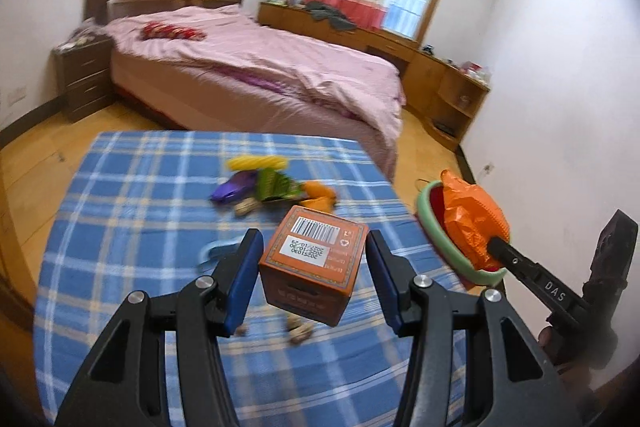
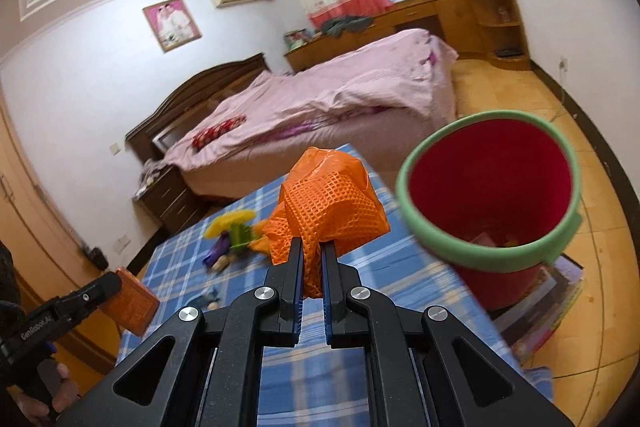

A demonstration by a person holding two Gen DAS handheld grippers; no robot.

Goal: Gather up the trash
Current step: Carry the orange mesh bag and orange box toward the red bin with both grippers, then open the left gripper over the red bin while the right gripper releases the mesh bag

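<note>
Right wrist view: right gripper [image 2: 311, 253] pinches an orange net bag [image 2: 326, 205] near a red bucket [image 2: 490, 199] holding scraps; left gripper [image 1: 314, 267] clamps a tilted orange box [image 1: 312, 263].

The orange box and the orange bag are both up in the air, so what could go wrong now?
1. The orange box hangs tilted in the left claw, its bottom corner poking out below the pads, so it might slip out.
2. The right claw pinches only a thin fold of the orange bag; the fold could pull free before the bag is over the red bucket.
3. The bucket sits past the table edge, so a short drop could land on the floor.
</note>
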